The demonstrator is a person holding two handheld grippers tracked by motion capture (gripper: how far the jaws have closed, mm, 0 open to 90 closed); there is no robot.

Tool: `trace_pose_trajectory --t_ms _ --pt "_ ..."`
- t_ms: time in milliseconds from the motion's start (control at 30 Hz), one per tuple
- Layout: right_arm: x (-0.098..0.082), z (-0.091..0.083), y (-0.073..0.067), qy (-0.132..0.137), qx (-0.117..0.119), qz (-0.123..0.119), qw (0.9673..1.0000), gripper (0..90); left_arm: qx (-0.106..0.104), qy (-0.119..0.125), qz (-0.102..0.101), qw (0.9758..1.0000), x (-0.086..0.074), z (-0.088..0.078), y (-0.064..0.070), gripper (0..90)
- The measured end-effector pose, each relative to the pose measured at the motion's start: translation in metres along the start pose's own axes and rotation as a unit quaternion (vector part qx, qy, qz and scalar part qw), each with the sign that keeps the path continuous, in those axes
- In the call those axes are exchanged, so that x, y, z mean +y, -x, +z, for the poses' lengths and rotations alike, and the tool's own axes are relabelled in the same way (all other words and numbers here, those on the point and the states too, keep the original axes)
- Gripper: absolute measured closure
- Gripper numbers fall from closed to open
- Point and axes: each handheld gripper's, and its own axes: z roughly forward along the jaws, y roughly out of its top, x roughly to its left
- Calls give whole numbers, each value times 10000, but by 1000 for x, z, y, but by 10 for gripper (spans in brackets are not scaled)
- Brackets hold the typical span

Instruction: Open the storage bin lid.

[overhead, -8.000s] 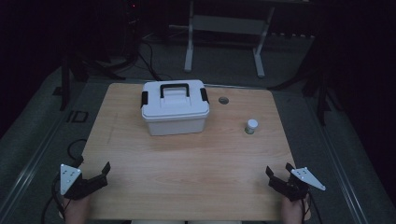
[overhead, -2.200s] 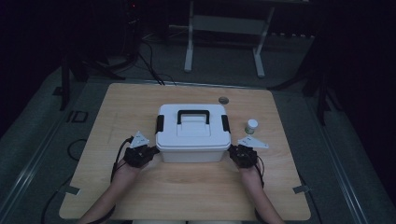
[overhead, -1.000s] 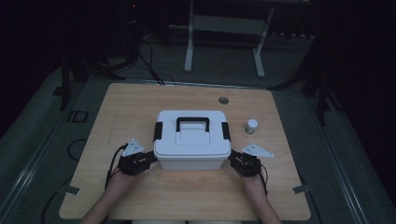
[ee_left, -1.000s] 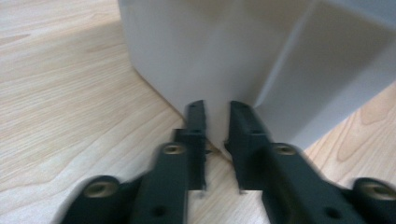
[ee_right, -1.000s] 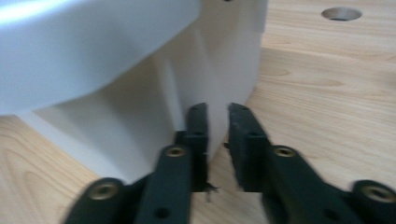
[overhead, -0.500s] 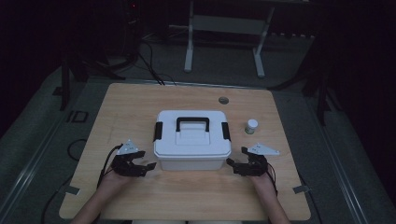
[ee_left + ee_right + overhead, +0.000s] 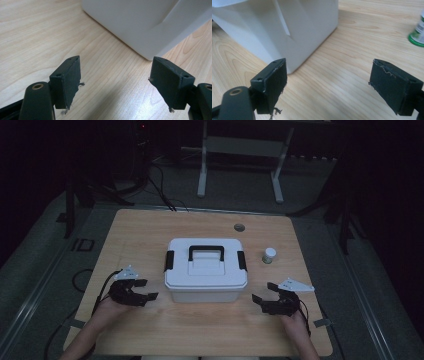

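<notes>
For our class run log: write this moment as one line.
left gripper: open, empty | right gripper: open, empty | white plastic box with black handle: between them, closed

My left gripper (image 7: 115,75) has its jaws spread wide at the bottom of the frame, nothing between them. I see the white box's (image 7: 150,22) corner at upper right, resting on the wooden counter (image 7: 37,32).

I see both forearms coming in from the near edge. Left gripper (image 7: 141,290) sits low at near left, jaws spread wide, nothing between. Right gripper (image 7: 263,302) at near right, jaws equally wide, empty.
</notes>
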Motion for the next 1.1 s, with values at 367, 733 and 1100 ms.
trace_pose_trajectory --t_ms 367,733,1100 --pt "-13 -11 7 -96 21 194 9998 142 -239 301 323 9987 32 -28 4 248" --pt "-17 -10 11 -58 10 354 9994 142 -295 555 684 9957 77 -48 12 249" --pt "-17 -9 11 -76 0 346 9994 142 -285 381 1109 9927 125 -35 26 249"
